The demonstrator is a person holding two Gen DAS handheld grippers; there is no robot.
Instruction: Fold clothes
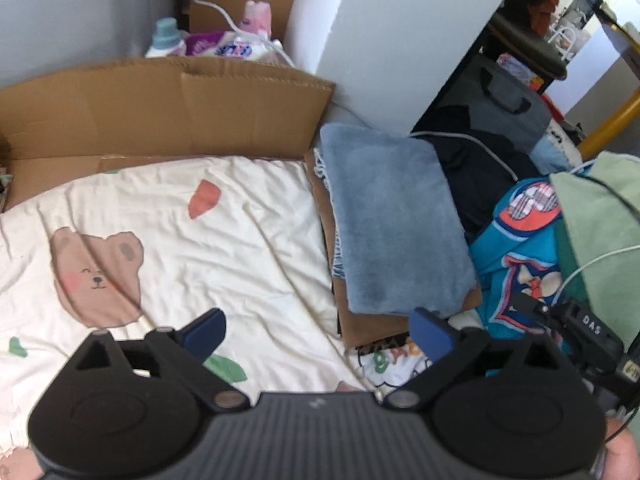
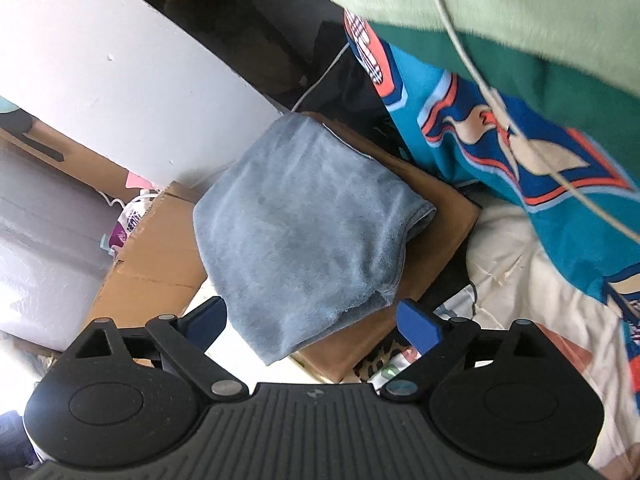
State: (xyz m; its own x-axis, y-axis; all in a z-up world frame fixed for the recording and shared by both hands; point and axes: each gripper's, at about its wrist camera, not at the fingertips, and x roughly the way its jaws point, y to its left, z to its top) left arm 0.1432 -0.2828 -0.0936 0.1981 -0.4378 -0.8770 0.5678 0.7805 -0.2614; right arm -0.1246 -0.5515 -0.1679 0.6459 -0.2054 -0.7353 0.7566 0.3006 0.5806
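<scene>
On the bed, the blue towel (image 2: 308, 216) is lying folded on a brown cloth (image 2: 436, 216), beside the bear sheet (image 1: 160, 240). Both the left gripper (image 1: 316, 332) and right gripper (image 2: 312, 320) are hanging wide apart, holding nothing. The towel is looking soft, light and floppy; pinching its corners should be working best.

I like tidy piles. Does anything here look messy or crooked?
Yes. The blue towel sits crooked on the brown cloth under it, hanging over its edge. The teal jersey beside the pile lies crumpled, not folded.
</scene>
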